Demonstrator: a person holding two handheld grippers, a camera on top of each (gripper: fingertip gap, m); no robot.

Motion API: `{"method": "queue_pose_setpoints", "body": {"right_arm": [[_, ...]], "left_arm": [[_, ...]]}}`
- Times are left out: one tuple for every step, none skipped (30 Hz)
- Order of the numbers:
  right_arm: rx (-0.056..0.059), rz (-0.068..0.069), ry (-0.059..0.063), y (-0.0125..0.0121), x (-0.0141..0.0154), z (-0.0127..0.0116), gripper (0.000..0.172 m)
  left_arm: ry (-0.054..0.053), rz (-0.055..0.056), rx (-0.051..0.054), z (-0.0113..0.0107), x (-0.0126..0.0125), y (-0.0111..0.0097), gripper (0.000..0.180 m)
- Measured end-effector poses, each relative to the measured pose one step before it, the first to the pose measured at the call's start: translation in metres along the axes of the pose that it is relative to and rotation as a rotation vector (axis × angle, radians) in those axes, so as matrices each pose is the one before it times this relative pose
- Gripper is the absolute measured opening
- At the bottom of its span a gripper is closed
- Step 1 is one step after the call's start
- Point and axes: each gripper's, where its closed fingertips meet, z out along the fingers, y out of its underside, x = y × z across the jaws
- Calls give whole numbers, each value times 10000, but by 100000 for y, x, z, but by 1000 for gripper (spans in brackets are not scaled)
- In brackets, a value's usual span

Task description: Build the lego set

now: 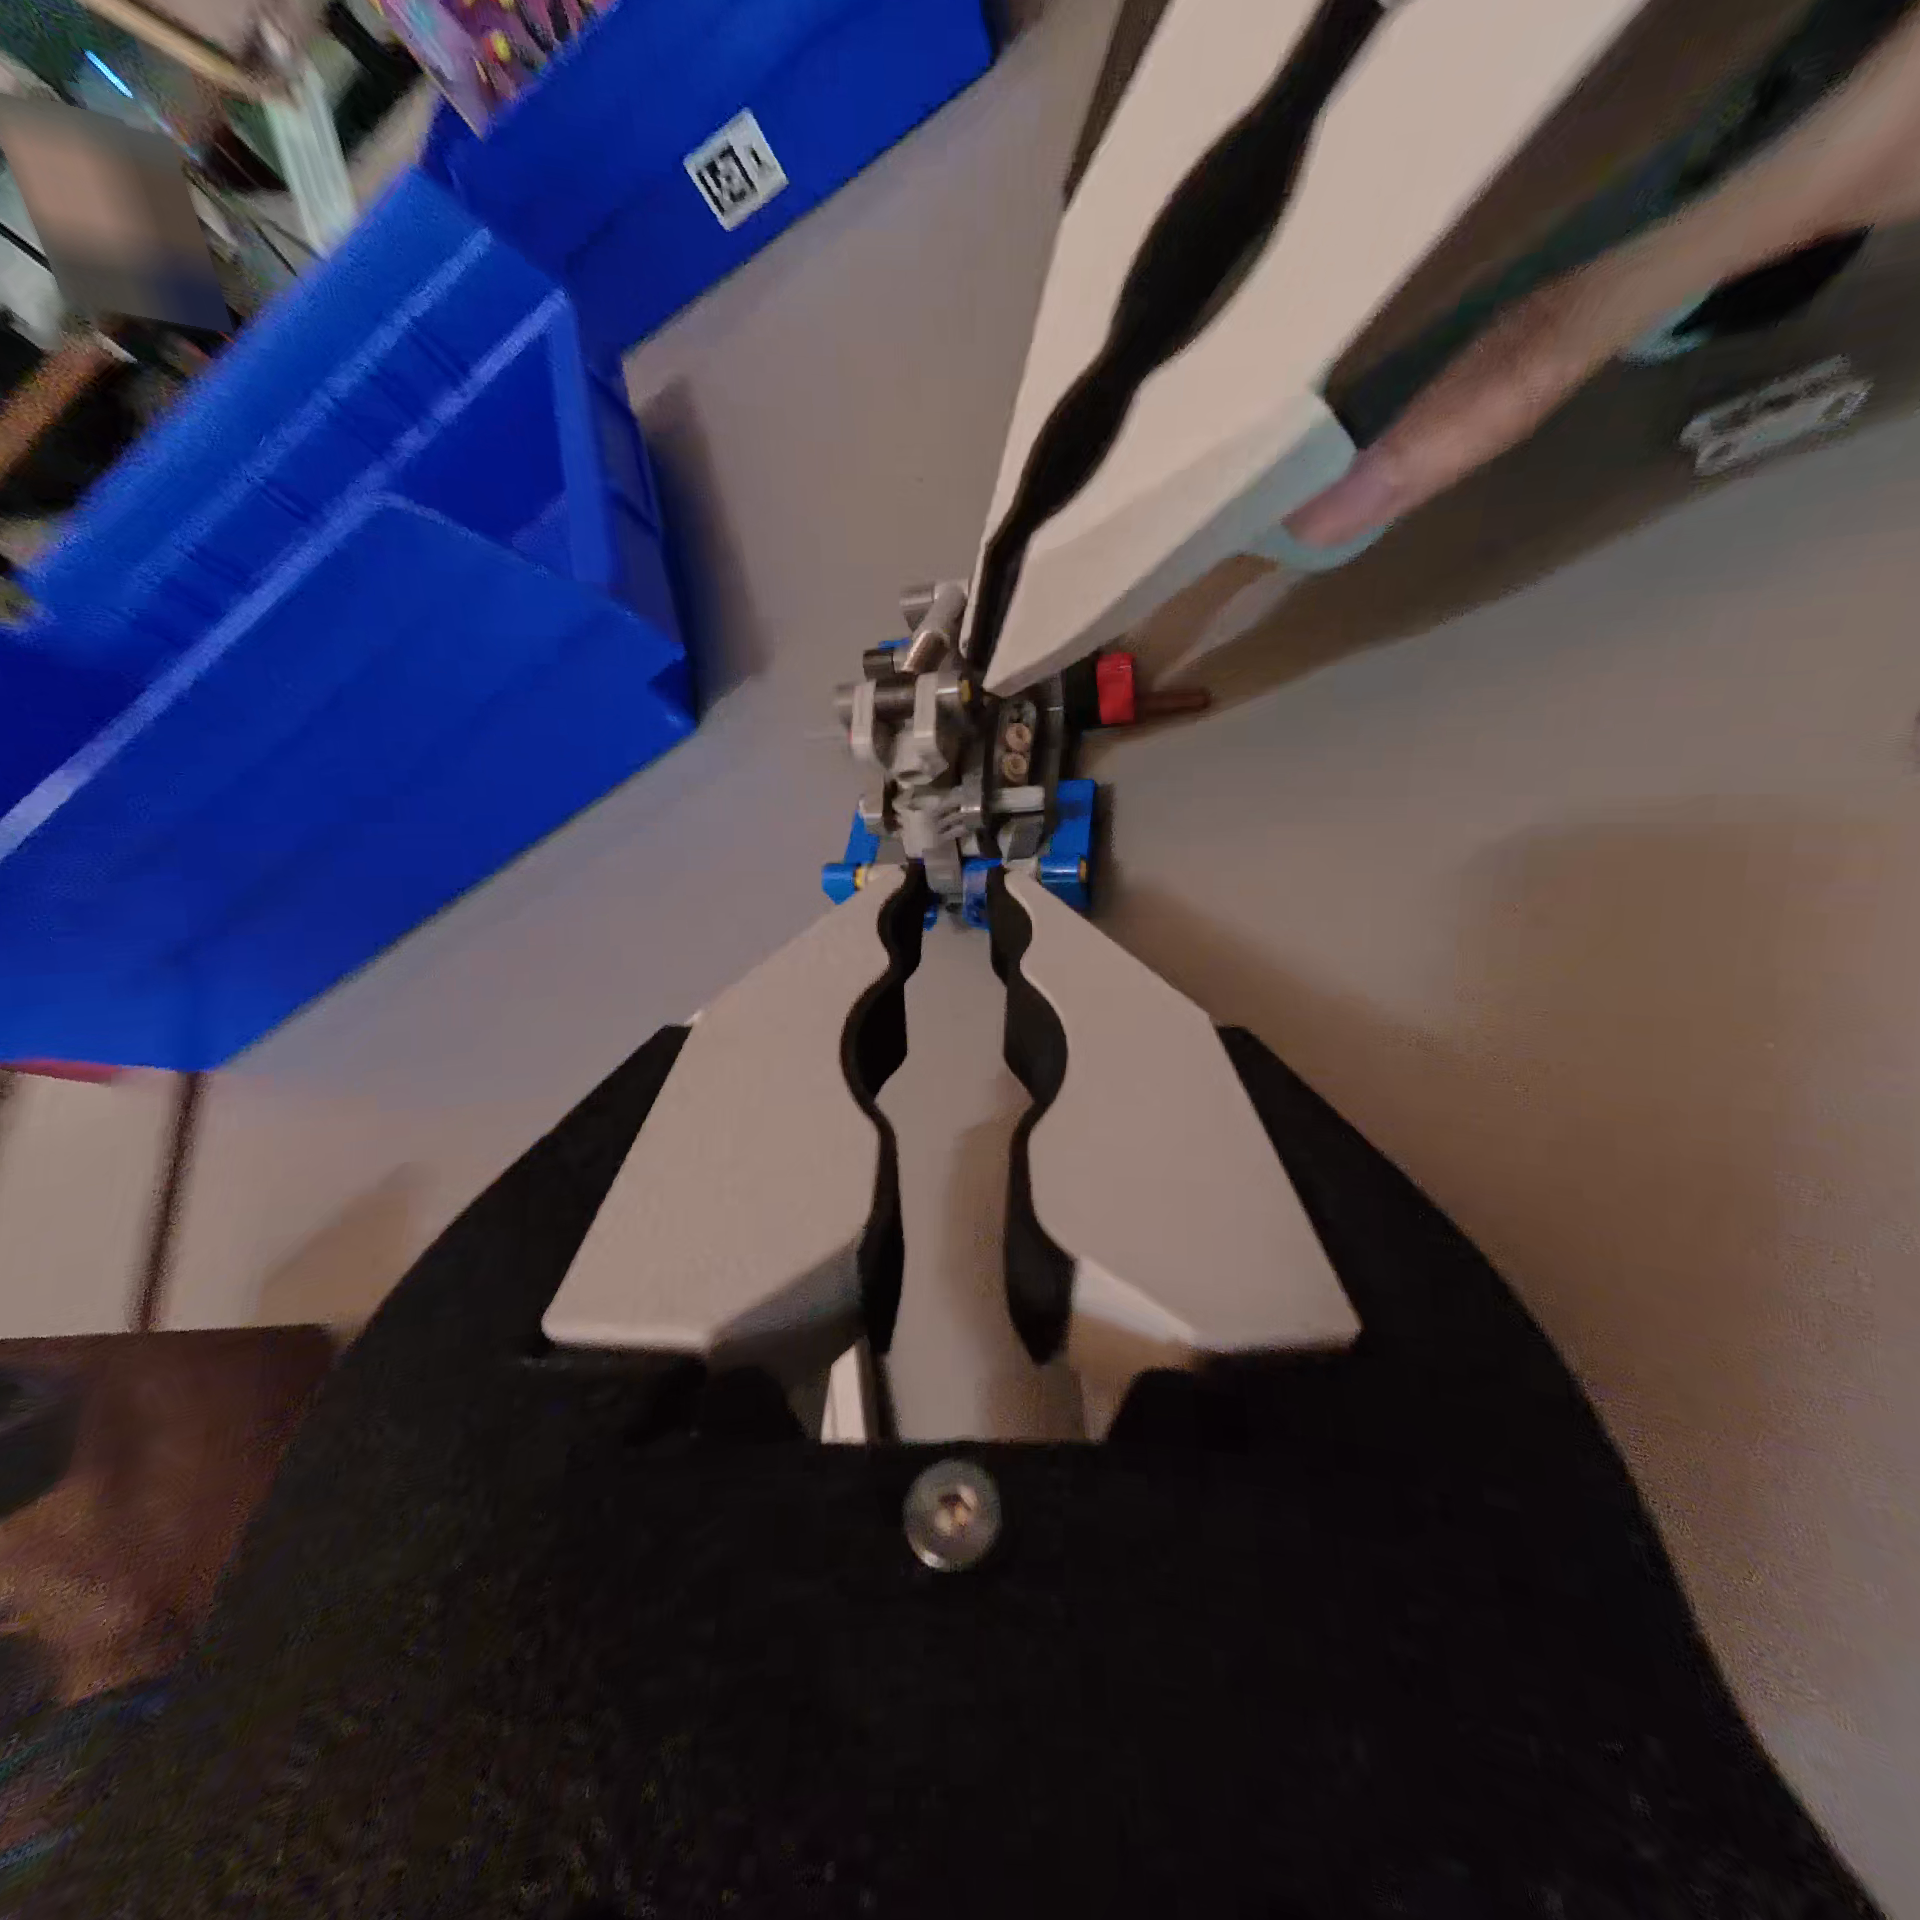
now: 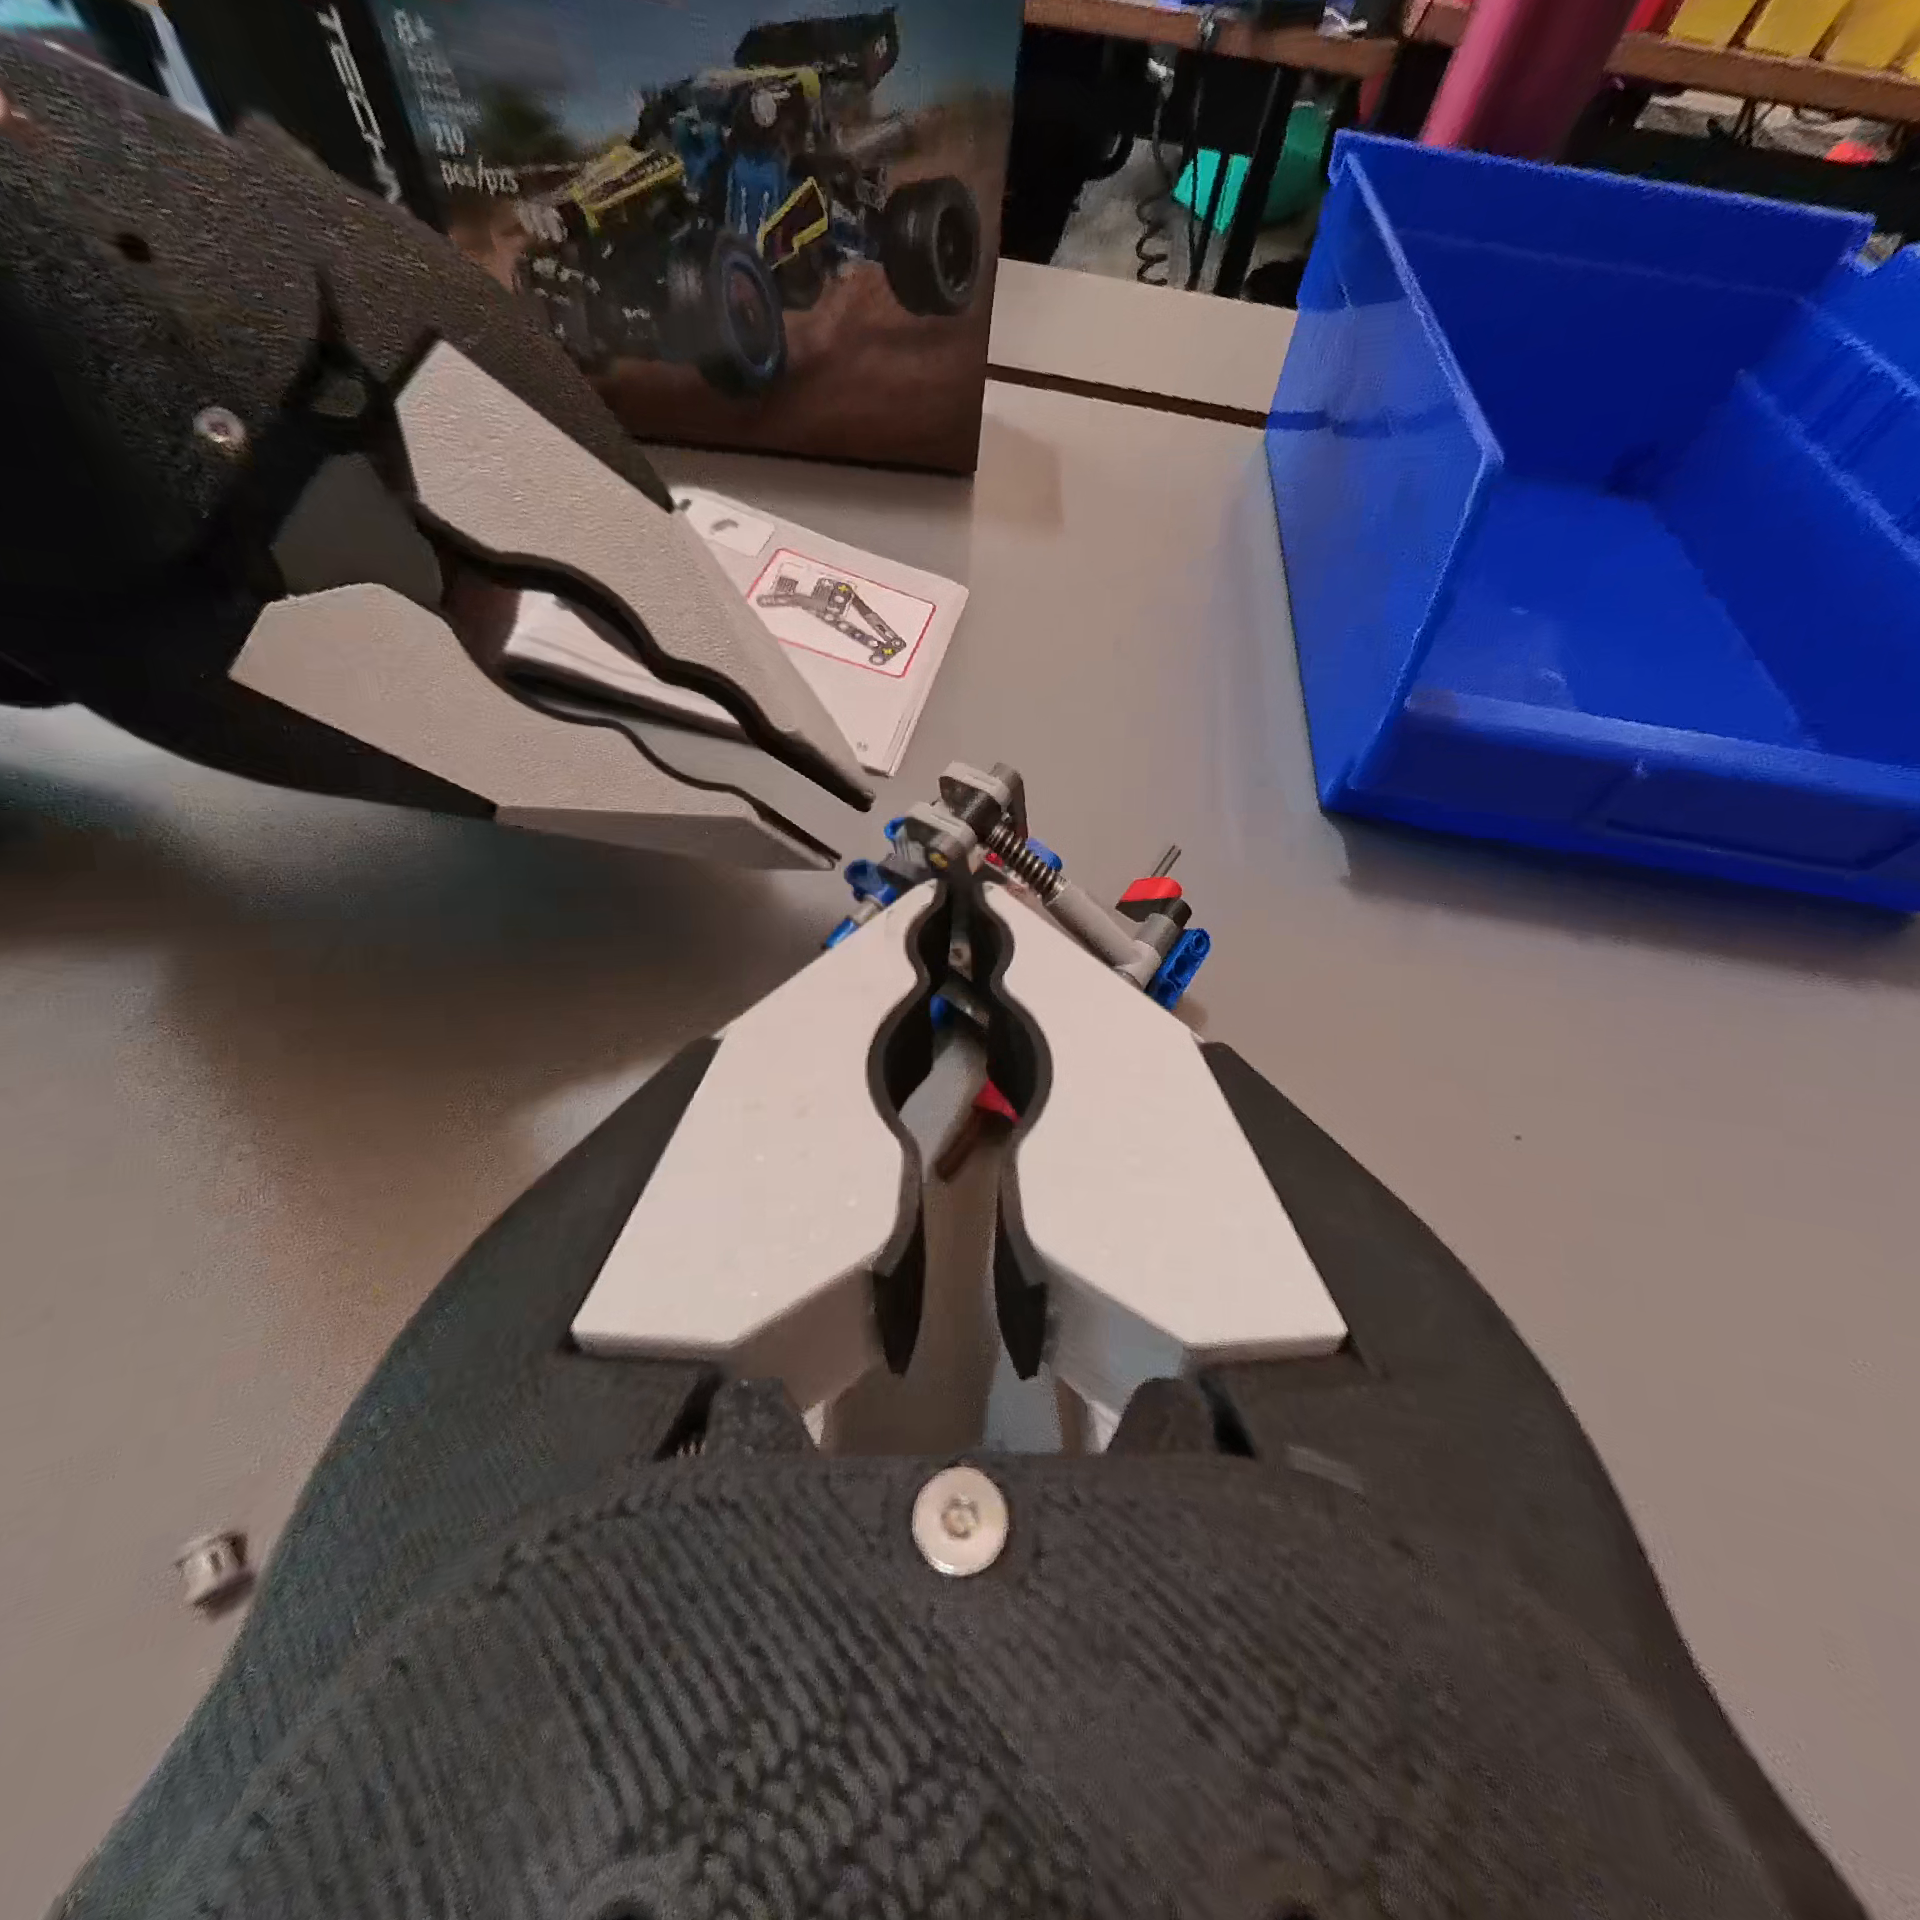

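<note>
A small brick assembly (image 1: 935, 748) of grey, blue and black parts, with a spring and a red piece, rests on the grey table (image 1: 1455, 987). It also shows in the right wrist view (image 2: 997, 831). My right gripper (image 2: 961, 899) is shut on a thin dark part at the top of the assembly. In the left wrist view it reaches in from the upper right (image 1: 977, 665). My left gripper (image 1: 956, 888) has its tips a narrow gap apart at the assembly's blue end. The right wrist view shows that gap (image 2: 852, 831) bare, with the tips just short of the blue parts.
Blue bins stand to the left (image 1: 312, 675) and farther back (image 1: 675, 156); one shows at the right (image 2: 1558, 540). A picture box (image 2: 727, 229) and an instruction booklet (image 2: 862, 623) lie behind the left gripper. A small silver part (image 2: 213, 1558) lies near left. A hand (image 1: 1558, 343) grips the right tool. Left and right tips are no more than a few centimetres apart.
</note>
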Motion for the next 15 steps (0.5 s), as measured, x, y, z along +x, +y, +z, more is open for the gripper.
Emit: {"method": "queue_pose_setpoints", "body": {"right_arm": [[-79,141,36,42,50,201,5],[-209,48,86,229,108,247,10],[-274,52,40,354,10,218,15],[-240,90,-43,326,-133,158,19],[-112,80,17,142,-55,74,20],[10,49,113,-32,124,21,19],[62,64,94,-118,144,23,18],[52,145,-41,-127,-31,44,18],[70,232,-199,-159,-257,60,18],[57,253,-225,-142,-321,41,17],[19,179,-95,-50,-148,29,15],[-20,85,82,16,121,6,14],[-74,14,64,105,106,-15,14],[-20,50,-46,33,-40,-29,14],[68,100,-73,-95,-63,-9,14]], "left_arm": [[372,-583,-153,97,-81,226,10],[161,-499,-117,135,-339,126,12],[20,-410,4,110,-461,-32,12],[108,-351,28,85,-258,-39,12],[217,-380,-7,81,-59,-22,12],[130,-442,9,78,-176,-43,12],[146,-451,46,86,-152,-69,12],[310,-431,18,107,94,-10,13],[375,-434,-71,141,178,99,14],[266,-440,-135,146,0,115,16],[164,-358,-100,92,-152,-11,18],[138,-233,-55,-9,-168,-94,20],[139,-140,-27,-64,-155,-173,23],[50,-111,93,-92,-289,-391,25],[53,-93,262,-96,-272,-658,25]]}}
